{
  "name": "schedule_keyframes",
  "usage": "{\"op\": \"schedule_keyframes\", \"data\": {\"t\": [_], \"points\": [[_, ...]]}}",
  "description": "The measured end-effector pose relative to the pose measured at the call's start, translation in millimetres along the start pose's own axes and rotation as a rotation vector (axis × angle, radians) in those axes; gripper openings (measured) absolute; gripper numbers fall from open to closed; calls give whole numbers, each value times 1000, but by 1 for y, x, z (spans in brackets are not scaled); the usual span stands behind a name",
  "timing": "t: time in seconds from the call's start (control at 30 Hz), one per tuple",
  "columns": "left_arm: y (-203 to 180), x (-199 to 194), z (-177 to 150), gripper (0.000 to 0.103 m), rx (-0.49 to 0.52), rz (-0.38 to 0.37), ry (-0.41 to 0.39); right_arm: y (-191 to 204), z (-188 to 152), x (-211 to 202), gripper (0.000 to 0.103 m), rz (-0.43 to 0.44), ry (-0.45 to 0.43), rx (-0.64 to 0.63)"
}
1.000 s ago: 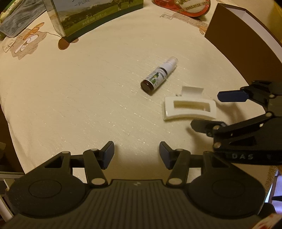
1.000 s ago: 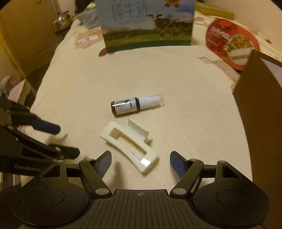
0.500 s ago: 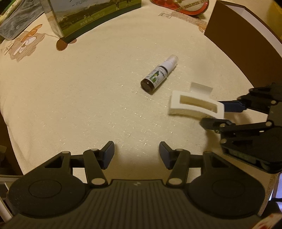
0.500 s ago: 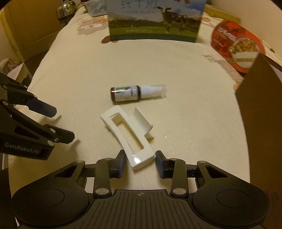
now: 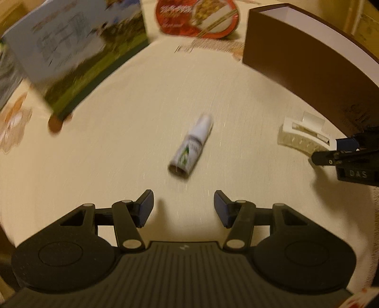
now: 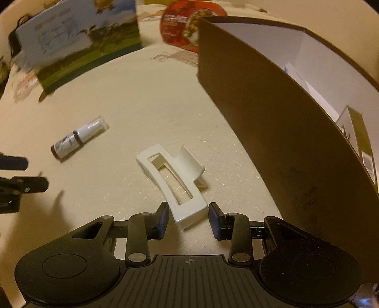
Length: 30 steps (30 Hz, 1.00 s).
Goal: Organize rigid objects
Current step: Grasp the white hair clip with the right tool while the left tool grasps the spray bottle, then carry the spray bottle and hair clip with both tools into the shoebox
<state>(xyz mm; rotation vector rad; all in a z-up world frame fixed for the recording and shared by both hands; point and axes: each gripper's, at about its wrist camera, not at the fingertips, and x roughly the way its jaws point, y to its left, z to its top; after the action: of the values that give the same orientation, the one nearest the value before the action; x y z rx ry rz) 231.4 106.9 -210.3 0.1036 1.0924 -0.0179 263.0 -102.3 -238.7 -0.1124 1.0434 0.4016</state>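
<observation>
Right wrist view: my right gripper (image 6: pixel 188 217) is clamped on the near end of the white hair clip (image 6: pixel 174 181), whose long axis runs away up-left. My left gripper (image 5: pixel 182 207) stands apart, holding nothing; the spray bottle (image 5: pixel 191 149) lies mid-table (image 5: pixel 118 142), cap pointing toward the far edge.

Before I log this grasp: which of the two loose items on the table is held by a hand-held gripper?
The white hair clip, pinched at its near end by the right hand-held gripper. The spray bottle lies free.

A milk carton (image 5: pixel 78 54) stands beside a red snack packet (image 5: pixel 196 17).
</observation>
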Motion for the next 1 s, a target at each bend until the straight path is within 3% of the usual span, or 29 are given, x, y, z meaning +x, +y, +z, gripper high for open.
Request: {"op": "schedule_keyframes", "data": {"t": [0.1,0.23,0.3,0.43,0.63,0.73,0.83,1.0], "points": [[2,12,15,52,74,-2,-12,-1,4,-1,37,23,5,-15],[-1,27,29,52,131,-23,-17,-3,5,-5,56,23,-23,-45],[-4,34,37,50,147,-32,-14,-2,6,-3,57,25,-33,-59],[-7,46,46,45,132,-58,7,-1,10,1,57,40,-35,-105],[-8,53,49,19,62,-83,46,11,15,10,57,40,-50,-207],[-9,50,49,19,13,-77,57,17,18,15,56,45,-46,-238],[-11,48,48,19,-28,-74,72,20,19,20,43,37,-36,-260],[-22,40,39,19,-60,-86,92,18,16,15,37,50,-34,-220]]}}
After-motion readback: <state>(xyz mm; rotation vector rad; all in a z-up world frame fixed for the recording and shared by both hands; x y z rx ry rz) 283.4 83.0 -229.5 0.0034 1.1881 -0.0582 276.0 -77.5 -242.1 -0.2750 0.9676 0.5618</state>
